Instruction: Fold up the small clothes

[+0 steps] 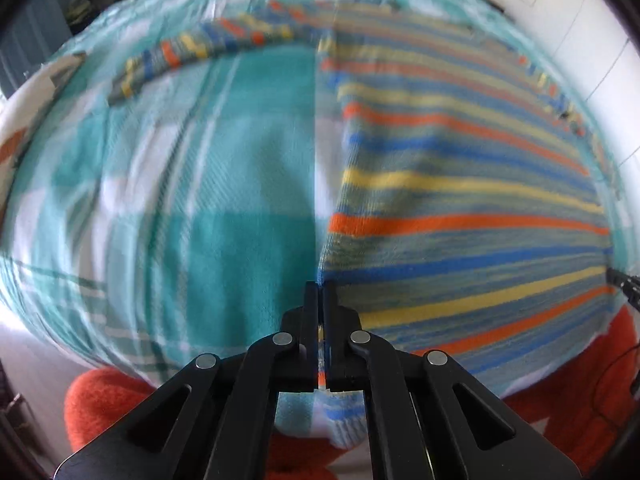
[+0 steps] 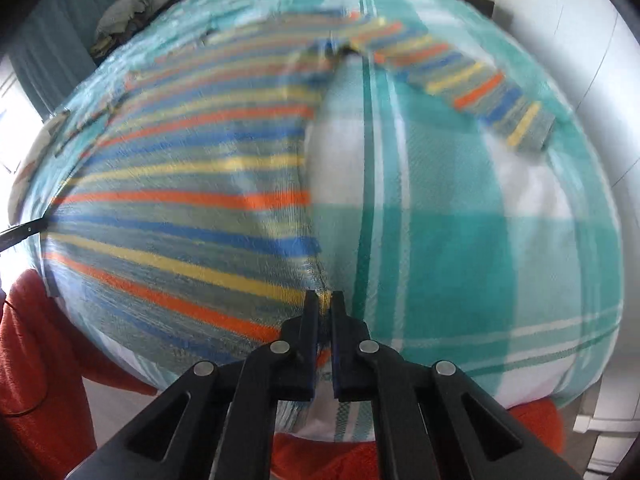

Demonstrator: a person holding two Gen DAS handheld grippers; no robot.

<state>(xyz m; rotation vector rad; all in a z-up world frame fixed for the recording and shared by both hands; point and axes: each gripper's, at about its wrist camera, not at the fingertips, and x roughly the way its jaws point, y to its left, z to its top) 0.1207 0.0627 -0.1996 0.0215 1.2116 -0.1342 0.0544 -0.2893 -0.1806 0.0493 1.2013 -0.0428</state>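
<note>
A small striped sweater (image 1: 460, 184), with orange, blue, yellow and grey-green bands, lies flat on a teal and white plaid bed cover (image 1: 248, 208). My left gripper (image 1: 320, 290) is shut on the sweater's near left hem corner. My right gripper (image 2: 325, 300) is shut on the near right hem corner of the same sweater (image 2: 180, 200). One sleeve (image 1: 208, 50) stretches out to the far left in the left wrist view. The other sleeve (image 2: 472, 76) stretches to the far right in the right wrist view. Both views are blurred by motion.
An orange-red blanket (image 1: 104, 404) hangs below the bed's near edge and also shows in the right wrist view (image 2: 40, 360). White walls (image 2: 600, 60) stand to the right. A heap of clothes (image 2: 124, 8) lies at the far left by a dark curtain.
</note>
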